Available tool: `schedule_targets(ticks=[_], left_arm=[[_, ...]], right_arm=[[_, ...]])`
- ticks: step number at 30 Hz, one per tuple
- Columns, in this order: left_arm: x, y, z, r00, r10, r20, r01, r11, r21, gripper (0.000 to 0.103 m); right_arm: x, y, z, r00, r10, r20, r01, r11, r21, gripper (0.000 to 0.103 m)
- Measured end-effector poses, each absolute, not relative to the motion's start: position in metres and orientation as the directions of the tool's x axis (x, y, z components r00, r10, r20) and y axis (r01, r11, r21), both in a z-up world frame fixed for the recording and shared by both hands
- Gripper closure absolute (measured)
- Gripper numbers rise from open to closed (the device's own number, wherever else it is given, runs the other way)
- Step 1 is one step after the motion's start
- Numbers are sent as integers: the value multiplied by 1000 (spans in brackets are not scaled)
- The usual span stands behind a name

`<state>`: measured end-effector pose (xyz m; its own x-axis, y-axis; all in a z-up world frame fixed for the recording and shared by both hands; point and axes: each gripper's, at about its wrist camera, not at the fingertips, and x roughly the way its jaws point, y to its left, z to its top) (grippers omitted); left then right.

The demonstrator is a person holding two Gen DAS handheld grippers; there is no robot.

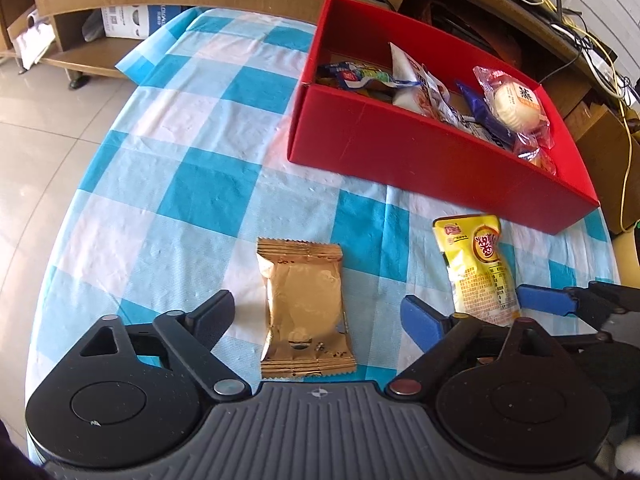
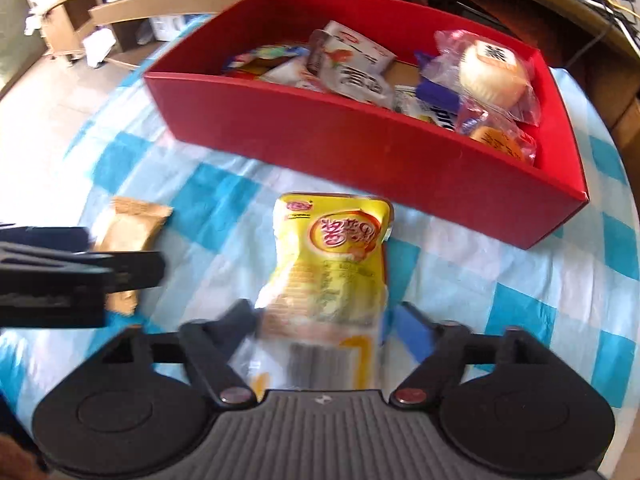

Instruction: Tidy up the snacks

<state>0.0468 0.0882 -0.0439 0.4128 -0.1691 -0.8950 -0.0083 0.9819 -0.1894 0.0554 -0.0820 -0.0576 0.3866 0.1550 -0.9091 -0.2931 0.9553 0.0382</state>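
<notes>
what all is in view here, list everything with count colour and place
gold packet: 1, gold, flat on the cloth between the left gripper's open jaws, not pinched
yellow packet: 1, yellow, on the cloth in front of the box, between the right gripper's jaws; view too blurred to tell contact
box: 1, red, open top, far side of the table
snacks in box: several, mixed white, blue, clear and orange wrappers, piled inside; exact count unclear
cloth: 1, blue and white check, covers the table
shelves: wooden, behind the table, with clutter and cables
left gripper: 1, black, one blue pad, jaws wide
right gripper: 1, black, one blue pad, jaws around the yellow packet
</notes>
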Motion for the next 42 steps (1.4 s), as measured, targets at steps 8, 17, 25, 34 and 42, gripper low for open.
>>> schedule_targets(ticks=[8, 17, 25, 34, 42], left_arm=[[46, 91, -44, 412, -180, -893, -20, 978, -206, 8], [46, 67, -49, 427, -65, -902, 49, 998, -49, 14], [42, 68, -47, 445, -10, -896, 17, 1000, -3, 27], [50, 63, -55, 427, -59, -902, 12, 998, -60, 1], [37, 74, -45, 461, 4, -888, 4, 1000, 6, 45]], right_arm=[[47, -96, -52, 356, 202, -912, -317, 944, 85, 37], [47, -91, -56, 388, 165, -907, -334, 942, 28, 27], [59, -81, -68, 353, 192, -916, -372, 927, 51, 0], [58, -81, -67, 397, 198, -896, -383, 923, 34, 0], [49, -86, -56, 420, 179, -890, -374, 927, 10, 35]])
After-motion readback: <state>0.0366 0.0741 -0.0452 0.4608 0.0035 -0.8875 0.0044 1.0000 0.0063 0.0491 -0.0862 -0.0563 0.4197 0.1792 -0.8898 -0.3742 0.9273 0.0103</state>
